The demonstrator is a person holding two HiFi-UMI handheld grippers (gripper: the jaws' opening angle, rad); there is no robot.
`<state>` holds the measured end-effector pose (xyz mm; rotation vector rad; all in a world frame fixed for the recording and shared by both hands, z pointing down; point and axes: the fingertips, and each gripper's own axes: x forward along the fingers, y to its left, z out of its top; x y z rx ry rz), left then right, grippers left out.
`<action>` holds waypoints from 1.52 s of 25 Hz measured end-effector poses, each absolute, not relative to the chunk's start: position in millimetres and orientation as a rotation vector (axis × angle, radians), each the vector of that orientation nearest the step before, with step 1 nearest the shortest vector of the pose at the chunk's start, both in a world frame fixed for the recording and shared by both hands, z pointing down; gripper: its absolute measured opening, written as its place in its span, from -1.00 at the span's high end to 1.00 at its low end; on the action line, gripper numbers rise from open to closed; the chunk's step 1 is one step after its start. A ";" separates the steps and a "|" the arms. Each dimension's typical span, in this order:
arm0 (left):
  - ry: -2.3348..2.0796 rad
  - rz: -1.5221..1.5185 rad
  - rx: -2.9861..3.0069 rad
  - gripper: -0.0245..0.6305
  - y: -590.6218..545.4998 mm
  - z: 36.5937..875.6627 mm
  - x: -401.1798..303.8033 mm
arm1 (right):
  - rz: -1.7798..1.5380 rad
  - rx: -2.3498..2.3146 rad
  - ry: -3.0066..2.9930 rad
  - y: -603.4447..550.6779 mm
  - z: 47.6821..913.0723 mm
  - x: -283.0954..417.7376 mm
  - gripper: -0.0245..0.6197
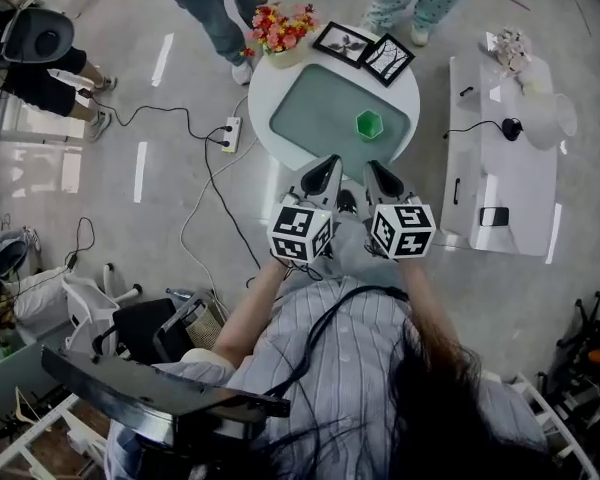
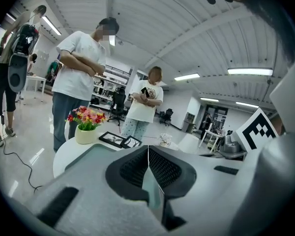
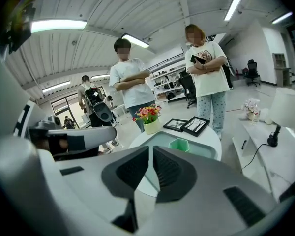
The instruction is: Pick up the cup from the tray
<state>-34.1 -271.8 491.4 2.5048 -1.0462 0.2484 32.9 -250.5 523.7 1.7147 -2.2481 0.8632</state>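
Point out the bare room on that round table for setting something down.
Most of the tray is bare, everything left of the green cup. The round table has a narrow free strip along its left rim. The far edge is crowded with flowers and two picture frames.

Bright, even light from ceiling tubes [image 2: 250, 72]; fisheye warp, dark corners

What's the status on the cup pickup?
Left claw shut, empty; right claw shut, empty; both short of the cup. Green cup upright on tray, untouched. Nothing between claws and cup.
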 end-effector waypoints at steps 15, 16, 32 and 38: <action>-1.018 0.299 2.425 0.88 -343.3 537.1 0.3 | 0.951 1.512 -2.137 -294.2 621.6 64.8 0.57; -1.012 0.309 2.425 0.88 -345.2 540.5 1.9 | 0.938 1.480 -2.139 -295.8 628.5 63.5 0.45; -1.066 0.392 2.369 0.87 -373.4 561.8 5.0 | 0.734 1.239 -2.043 -340.9 684.7 62.7 0.03; -1.074 0.410 2.354 0.88 -377.1 567.2 5.0 | 0.665 1.156 -2.041 -347.4 694.1 55.1 0.02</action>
